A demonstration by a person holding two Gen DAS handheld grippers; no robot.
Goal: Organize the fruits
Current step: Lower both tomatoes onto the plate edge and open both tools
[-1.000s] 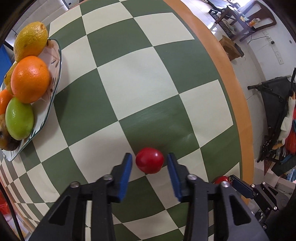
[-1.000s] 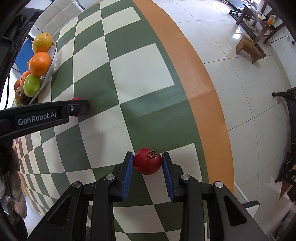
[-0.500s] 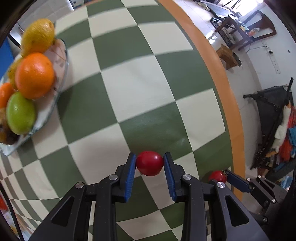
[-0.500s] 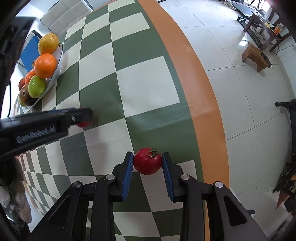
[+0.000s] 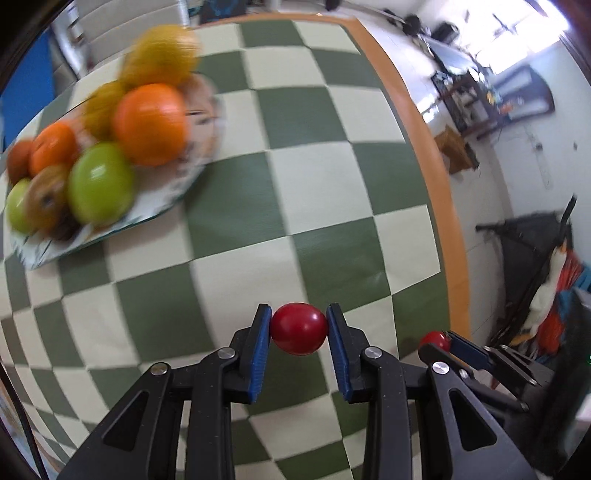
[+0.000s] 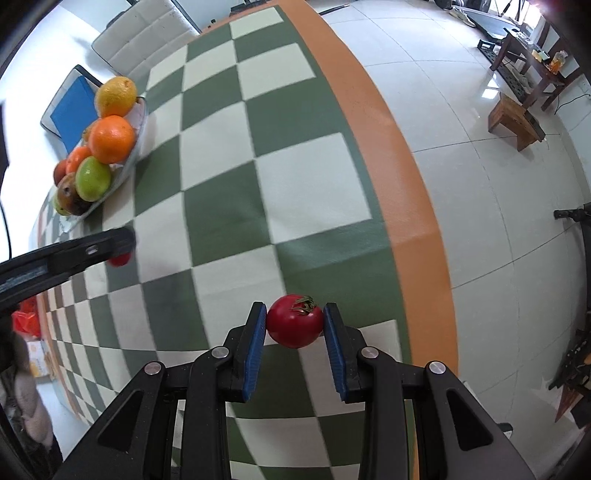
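Observation:
My left gripper is shut on a small red tomato, held above the green-and-cream checked tablecloth. My right gripper is shut on a second red tomato with a green stem, also off the table near its orange border. A glass plate at the left holds oranges, green fruit, a lemon and brownish fruit. In the right wrist view the plate lies far left, and the left gripper's finger with its tomato shows beside it.
The table's orange border runs along the right, with tiled floor beyond. A blue-seated chair and a white chair stand behind the plate. A small wooden stool and dark furniture stand on the floor.
My left gripper closed on its tomato, lifted it and swung toward the fruit plate, which now sits nearer the view's middle. My right gripper rose with its tomato still held.

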